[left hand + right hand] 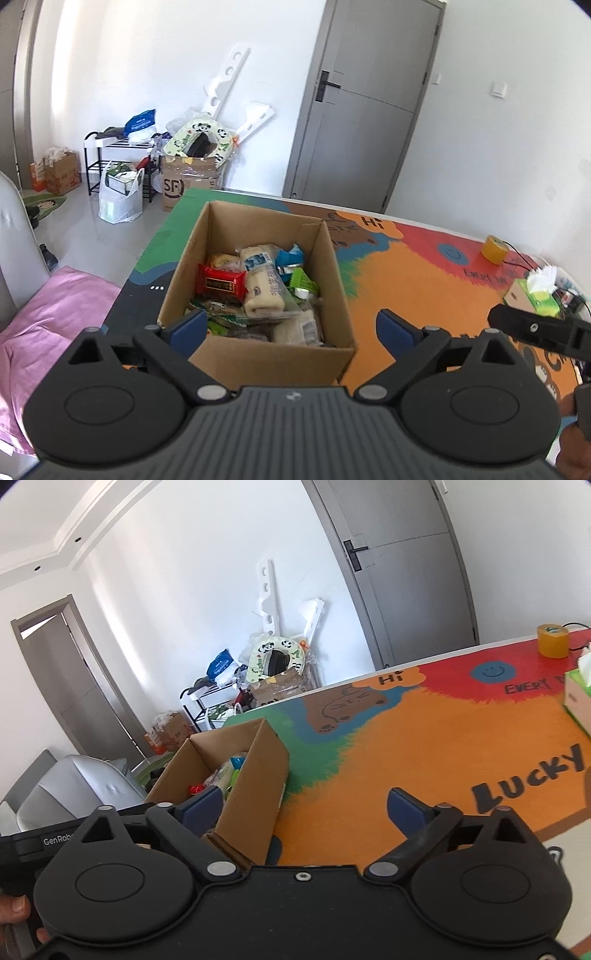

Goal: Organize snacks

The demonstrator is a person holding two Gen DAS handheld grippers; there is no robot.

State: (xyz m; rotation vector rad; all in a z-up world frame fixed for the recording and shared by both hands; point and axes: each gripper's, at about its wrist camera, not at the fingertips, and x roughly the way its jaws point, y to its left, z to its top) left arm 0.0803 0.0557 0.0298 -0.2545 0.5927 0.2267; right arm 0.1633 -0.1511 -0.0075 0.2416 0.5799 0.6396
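Note:
An open cardboard box (266,356) stands on the colourful table mat (424,291), filled with snacks. Among them are a red packet (221,283), a cream bread roll in clear wrap (263,290), a green packet (303,283) and a blue one (289,256). My left gripper (291,328) is open at the box's near wall, its blue pads on either side, holding nothing. In the right wrist view the box (255,779) sits at the left; my right gripper (304,805) is open and empty, its left pad in front of the box, its right pad over the orange mat (424,760).
A green tissue box (537,297) (576,701) and a yellow tape roll (493,250) (553,641) stand at the table's far right. A pink cloth (48,317) and a grey chair (74,786) lie left of the table. Clutter and a grey door (362,122) are behind.

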